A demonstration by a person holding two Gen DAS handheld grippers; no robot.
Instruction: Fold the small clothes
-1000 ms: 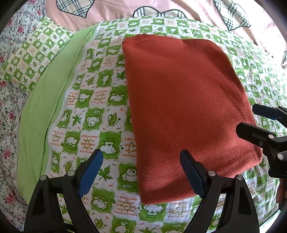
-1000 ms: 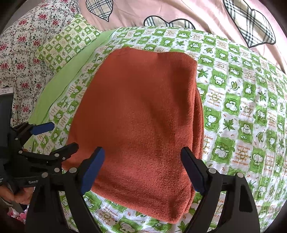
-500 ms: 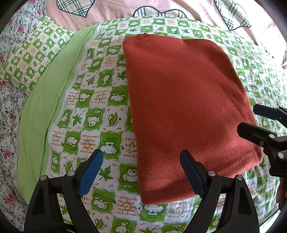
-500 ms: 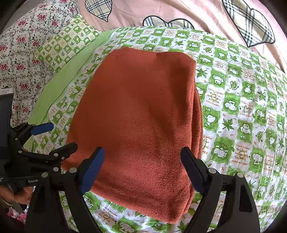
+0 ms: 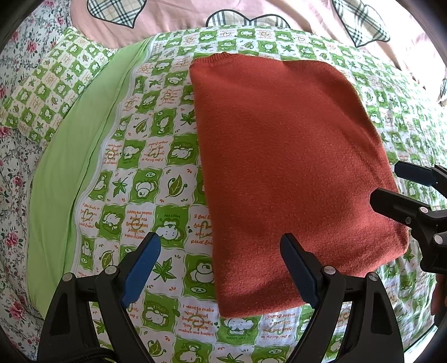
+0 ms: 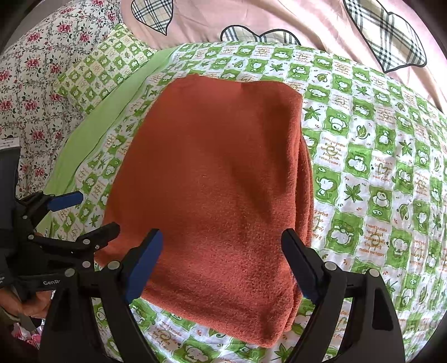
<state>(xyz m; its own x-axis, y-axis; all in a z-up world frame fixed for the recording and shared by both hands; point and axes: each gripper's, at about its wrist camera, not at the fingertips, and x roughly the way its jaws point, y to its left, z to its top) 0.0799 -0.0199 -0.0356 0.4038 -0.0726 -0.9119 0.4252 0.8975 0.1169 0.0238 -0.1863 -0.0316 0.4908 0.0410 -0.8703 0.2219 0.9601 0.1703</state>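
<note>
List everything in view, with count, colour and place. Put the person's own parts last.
Sweater: one, rust red, folded into a rectangle, lying flat on the quilt, layered edges on its right side.
Quilt: one, green and white checks with cartoon animals, under the sweater.
Green sheet: one, plain light green, strip along the quilt's left side.
Pillow: one, green and white checks, far left.
Floral sheet: one, white with red flowers, left edge.
Pink cover: one, pink with plaid hearts, at the far end.
Left claw: black with blue pads, open, over the sweater's near left corner.
Right claw: black with blue pads, open, over the sweater's near edge.
Hand: one, holding the left claw's handle.
</note>
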